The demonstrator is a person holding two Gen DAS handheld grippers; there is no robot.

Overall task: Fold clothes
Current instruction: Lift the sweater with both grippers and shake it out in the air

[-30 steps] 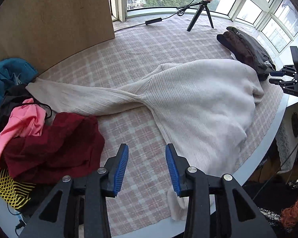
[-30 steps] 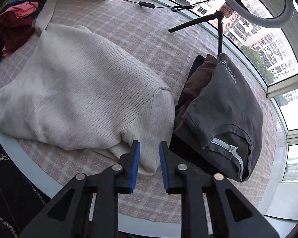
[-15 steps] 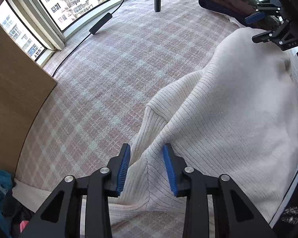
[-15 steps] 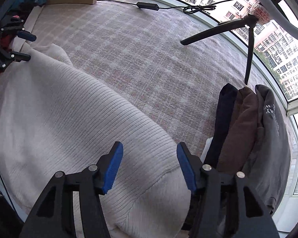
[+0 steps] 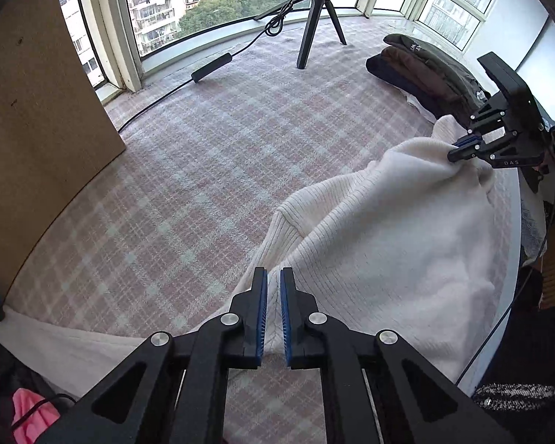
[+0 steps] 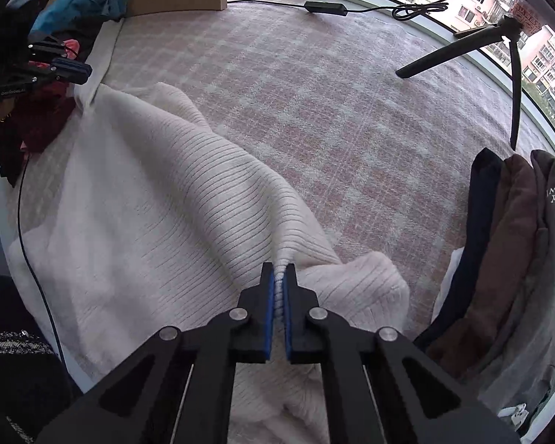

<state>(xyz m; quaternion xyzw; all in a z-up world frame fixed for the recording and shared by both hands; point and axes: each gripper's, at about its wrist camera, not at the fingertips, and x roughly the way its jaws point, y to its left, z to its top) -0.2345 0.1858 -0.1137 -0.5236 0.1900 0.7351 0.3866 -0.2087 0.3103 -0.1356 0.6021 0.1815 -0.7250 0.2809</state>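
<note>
My left tongs (image 5: 273, 307) had just eased slightly apart but gripped a fold of the cream ribbed sweater (image 5: 388, 244) at lower centre of the left view. My right tongs (image 6: 278, 296) had just clamped down on a bunched ridge of the same sweater, which lay spread over the plaid-covered worktop (image 5: 203, 170). At the right edge of the right view, a stack of folded dark clothes (image 6: 507, 259) sat just beside the sweater. A tripod (image 5: 314, 26) and a cable (image 5: 159, 100) stood further up; a heap of unfolded clothes (image 6: 48, 111) crowded the upper left.
</note>
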